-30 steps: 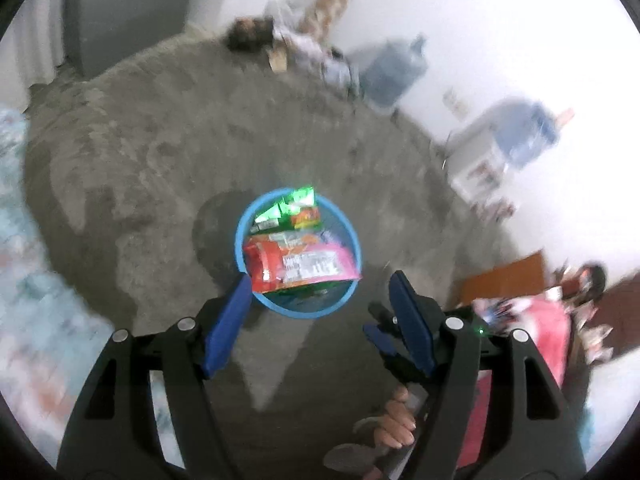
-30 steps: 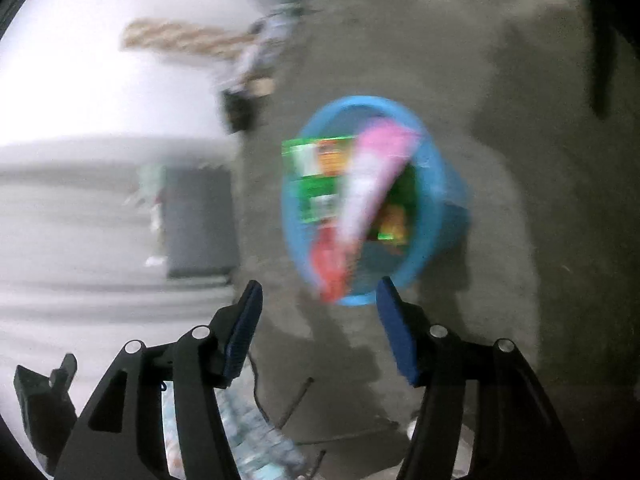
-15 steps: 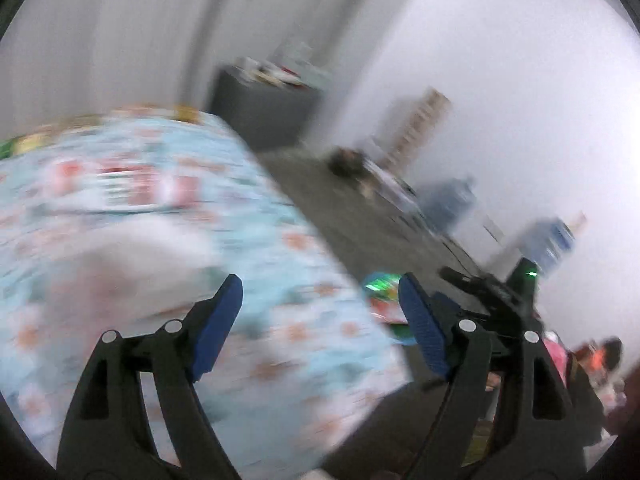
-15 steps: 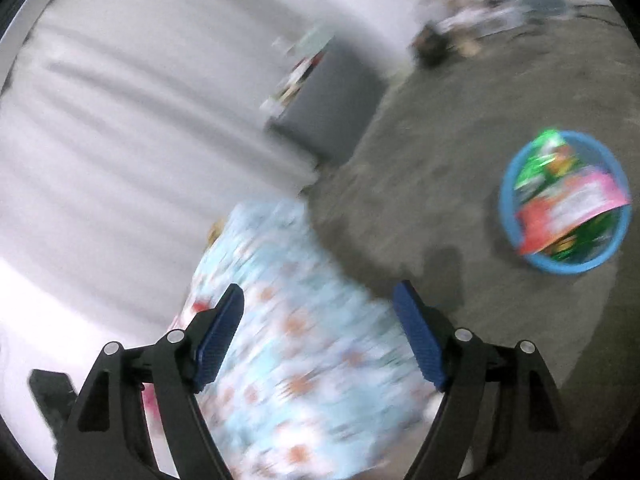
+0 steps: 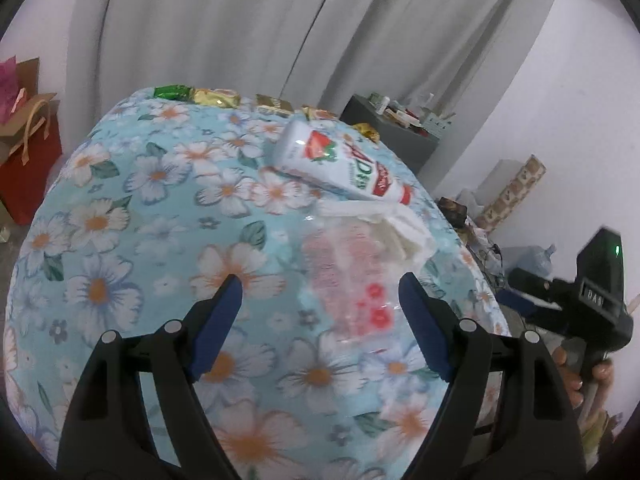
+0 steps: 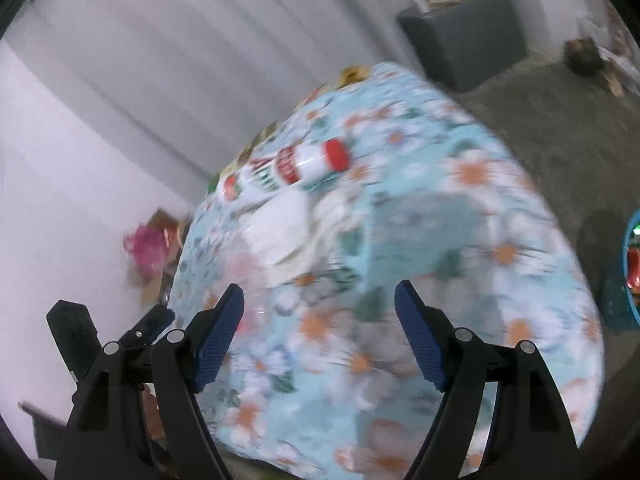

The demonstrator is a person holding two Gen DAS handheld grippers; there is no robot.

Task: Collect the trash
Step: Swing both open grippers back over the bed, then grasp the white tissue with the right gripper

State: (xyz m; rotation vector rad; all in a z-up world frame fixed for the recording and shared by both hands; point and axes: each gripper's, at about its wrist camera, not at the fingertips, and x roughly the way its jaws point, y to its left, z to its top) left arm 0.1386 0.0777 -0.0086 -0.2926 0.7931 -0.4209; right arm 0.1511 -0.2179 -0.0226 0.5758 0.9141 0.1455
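Now, with the left gripper spread wide and empty, lower squarely over the clear wrapper, avoiding the tissue; right gripper likewise gapes.

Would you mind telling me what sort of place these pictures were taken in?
Probably a room in a home: a table under a floral tablecloth strewn with trash like a strawberry drink bottle, grey curtains behind it, and a blue trash basket on the floor.

Bare floral tablecloth lies open under the spread left gripper — ahead, a clear wrapper, crumpled tissue and toppled bottle crowd the right side.
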